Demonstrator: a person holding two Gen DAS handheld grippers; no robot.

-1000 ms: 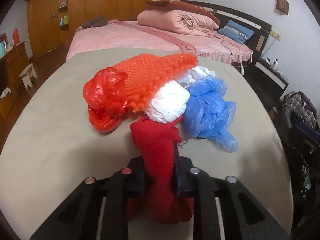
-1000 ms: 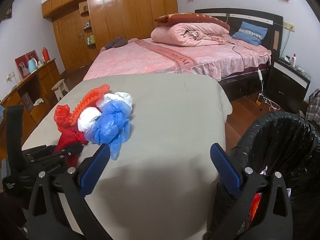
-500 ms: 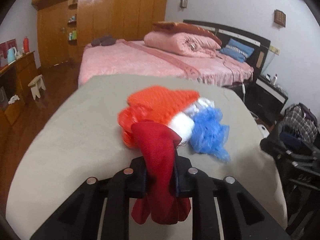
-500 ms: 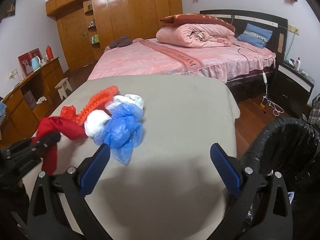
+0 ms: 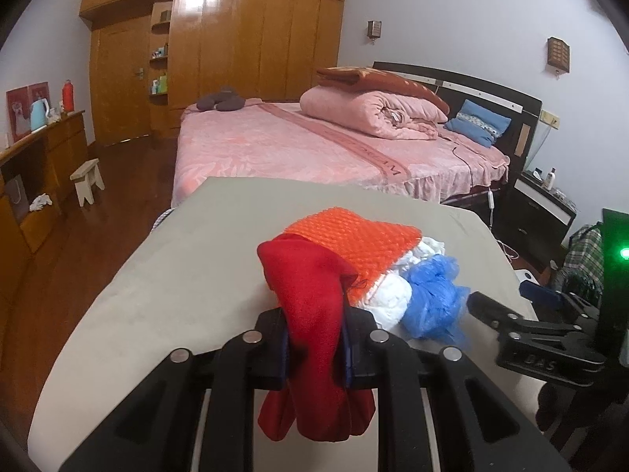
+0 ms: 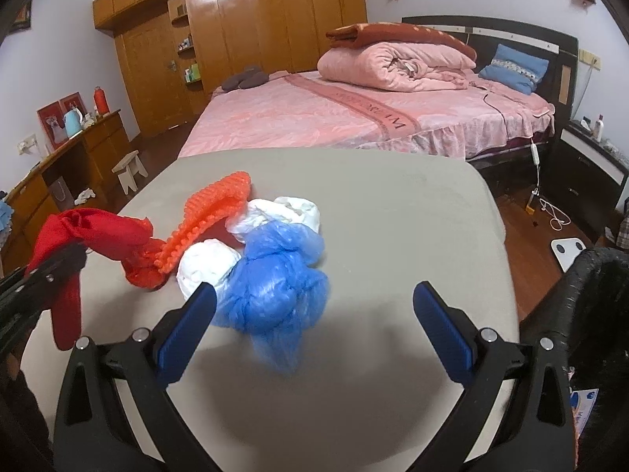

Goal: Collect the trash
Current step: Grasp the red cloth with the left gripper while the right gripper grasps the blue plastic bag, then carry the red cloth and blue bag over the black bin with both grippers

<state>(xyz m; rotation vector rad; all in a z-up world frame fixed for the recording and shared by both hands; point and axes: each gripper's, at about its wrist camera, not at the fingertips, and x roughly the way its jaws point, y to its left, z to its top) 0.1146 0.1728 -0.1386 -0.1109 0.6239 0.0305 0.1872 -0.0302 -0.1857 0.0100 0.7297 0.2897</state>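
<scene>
The left gripper [image 5: 314,338] is clamped on one red cloth [image 5: 310,314], which bulges above the pads and hangs limp below them, clear of the grey table [image 5: 157,295]. The right gripper [image 6: 314,322] stands with its jaws wide apart and nothing between them, its blue pads [image 6: 188,322] just short of the blue bag [image 6: 275,275].

The remaining trash lies in one heap on the table. Counted from the blue bag, a crumpled translucent bundle: two white wads, one [image 6: 208,263] touching its left side and one [image 6: 287,212] behind it; one orange knitted-looking net [image 6: 212,212] beyond the near wad; one crinkled red bag [image 6: 145,267] at the net's left end. A black-lined bin [image 6: 597,295] stands well to the bag's right, off the table.
</scene>
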